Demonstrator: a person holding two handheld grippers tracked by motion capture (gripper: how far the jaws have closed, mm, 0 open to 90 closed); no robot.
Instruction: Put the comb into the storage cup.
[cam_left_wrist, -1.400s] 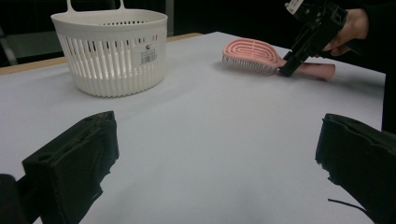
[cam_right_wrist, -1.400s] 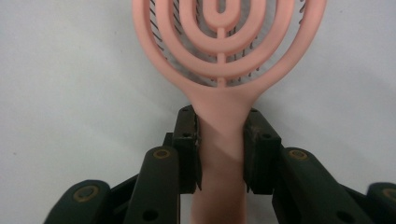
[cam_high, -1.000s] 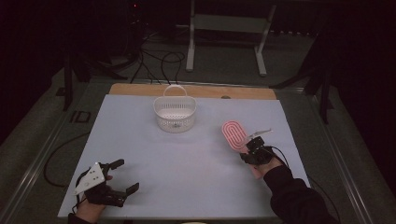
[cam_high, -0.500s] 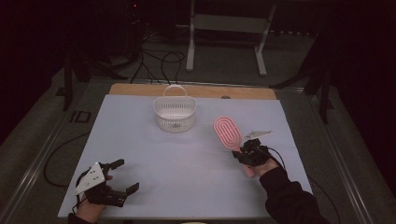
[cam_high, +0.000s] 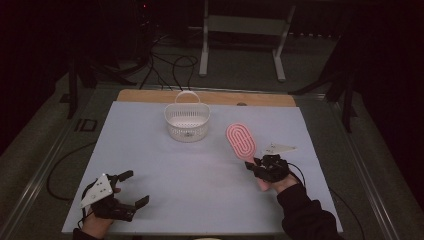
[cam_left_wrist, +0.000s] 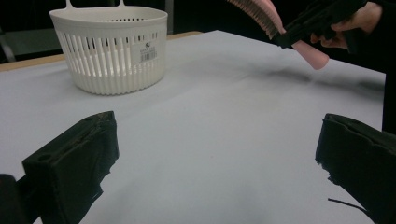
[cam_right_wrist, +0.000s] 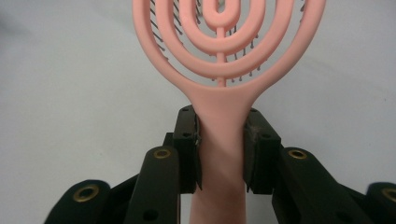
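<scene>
Basket (cam_high: 187, 122) just left of hairbrush (cam_high: 240, 140), w/ table (cam_high: 150, 165) bare between.

Left gripper (cam_high: 131, 189): black body, two blunt black jaws with rough, chipped pads, a pale grey three-cornered plate (cam_high: 98, 190) with small dark holes on top. Right gripper (cam_right_wrist: 221, 150): black linked jaw arms with brass-ringed screw holes, square black pads; a like grey plate (cam_high: 279, 148) above it; thin black cable (cam_high: 298, 171) looping beside it. Right forearm in a dark long sleeve (cam_high: 306, 217).
</scene>
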